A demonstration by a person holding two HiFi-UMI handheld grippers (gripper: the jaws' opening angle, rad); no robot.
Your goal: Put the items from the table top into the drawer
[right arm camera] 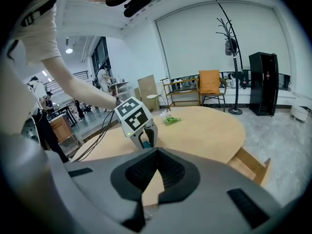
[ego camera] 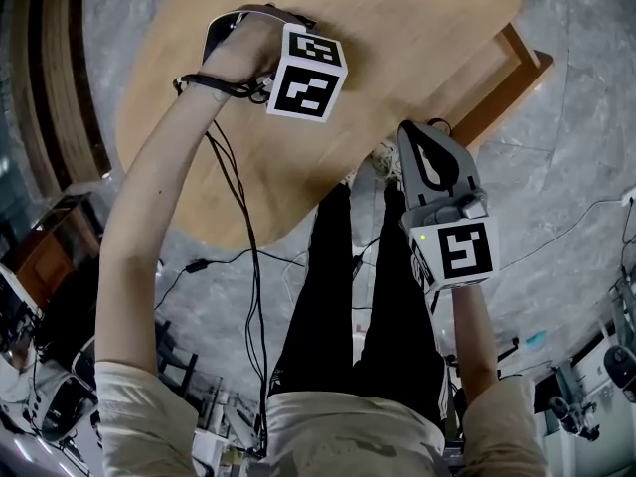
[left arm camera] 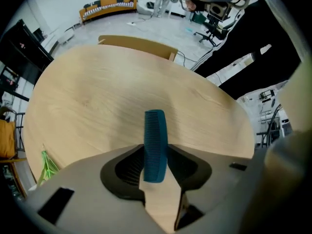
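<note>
The left gripper (left arm camera: 156,156) jaws clamp a blue comb (left arm camera: 155,143), lower centre of the left gripper view, over the wooden worktop (left arm camera: 97,106). The right gripper (right arm camera: 155,152) jaws are closed and empty, at the worktop's edge.

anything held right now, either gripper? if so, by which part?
Left gripper pinches the blue comb across its width near one end; most of the comb sticks out past the jaws. Right gripper is shut and holds nothing.
</note>
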